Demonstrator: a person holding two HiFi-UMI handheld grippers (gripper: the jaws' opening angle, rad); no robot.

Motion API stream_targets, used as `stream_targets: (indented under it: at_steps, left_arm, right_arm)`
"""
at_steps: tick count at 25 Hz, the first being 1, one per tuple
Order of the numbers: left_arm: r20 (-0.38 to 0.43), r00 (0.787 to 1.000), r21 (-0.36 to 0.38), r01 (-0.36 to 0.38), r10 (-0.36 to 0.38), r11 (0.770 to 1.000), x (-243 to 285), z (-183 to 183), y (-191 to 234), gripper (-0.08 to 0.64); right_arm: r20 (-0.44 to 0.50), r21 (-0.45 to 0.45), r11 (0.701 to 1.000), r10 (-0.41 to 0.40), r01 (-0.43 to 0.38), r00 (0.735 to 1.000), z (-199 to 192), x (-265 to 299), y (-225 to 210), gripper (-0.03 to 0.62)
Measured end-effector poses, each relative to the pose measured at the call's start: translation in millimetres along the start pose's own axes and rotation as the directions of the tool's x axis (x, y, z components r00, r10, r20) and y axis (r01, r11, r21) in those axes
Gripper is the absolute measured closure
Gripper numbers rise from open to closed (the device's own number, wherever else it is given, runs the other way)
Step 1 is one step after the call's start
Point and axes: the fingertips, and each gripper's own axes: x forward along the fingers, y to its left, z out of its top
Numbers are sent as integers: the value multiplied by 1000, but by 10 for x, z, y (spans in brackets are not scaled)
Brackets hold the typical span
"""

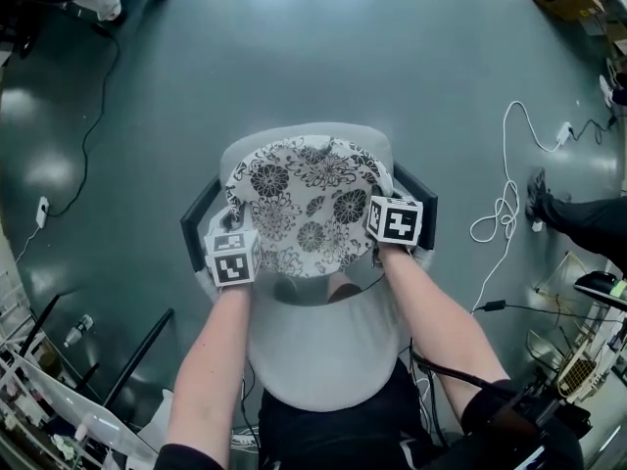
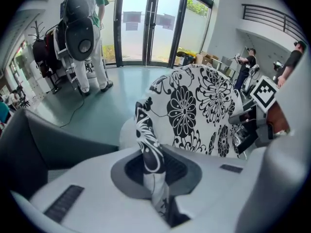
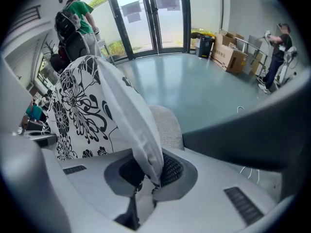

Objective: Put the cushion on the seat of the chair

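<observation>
Far left, black armrest [image 1: 199, 221] of the grey office chair [image 1: 323, 360]. Just beside it, left tongs [image 2: 154, 171] clenched on the left edge of the black-and-white floral cushion [image 1: 304, 204], fabric pinched between the 2 pads. Cushion spread over the chair seat [image 1: 304, 130], between the 2 armrests; contact with the seat unclear. Right tongs [image 3: 146, 176] clenched on the cushion's right edge, white underside showing. Further right, white cable [image 1: 505, 213] looped on the floor [image 1: 294, 47].
</observation>
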Motion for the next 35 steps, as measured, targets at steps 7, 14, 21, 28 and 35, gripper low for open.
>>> stream_targets:
  at_steps: [7, 14, 21, 28, 35]
  left_arm:
    - [-11, 1000, 8, -10, 11, 1000, 194, -66, 45, 538]
    - [-19, 1000, 39, -22, 23, 999, 404, -85, 107, 536]
    - [-53, 998, 84, -14, 18, 996, 518, -165, 121, 525]
    - [-62, 997, 94, -37, 43, 995, 654, -203, 179, 513]
    - [-41, 996, 84, -72, 76, 994, 702, -229, 178, 505]
  right_arm:
    - [8, 6, 1000, -6, 6, 1000, -25, 249, -22, 548]
    - [15, -18, 1000, 6, -5, 1000, 22, 470, -25, 532]
    - [26, -31, 999, -15, 16, 1000, 31, 544, -41, 520]
    - [40, -35, 999, -21, 22, 999, 29, 590, -35, 518]
    - [30, -20, 1000, -13, 14, 999, 19, 607, -35, 517]
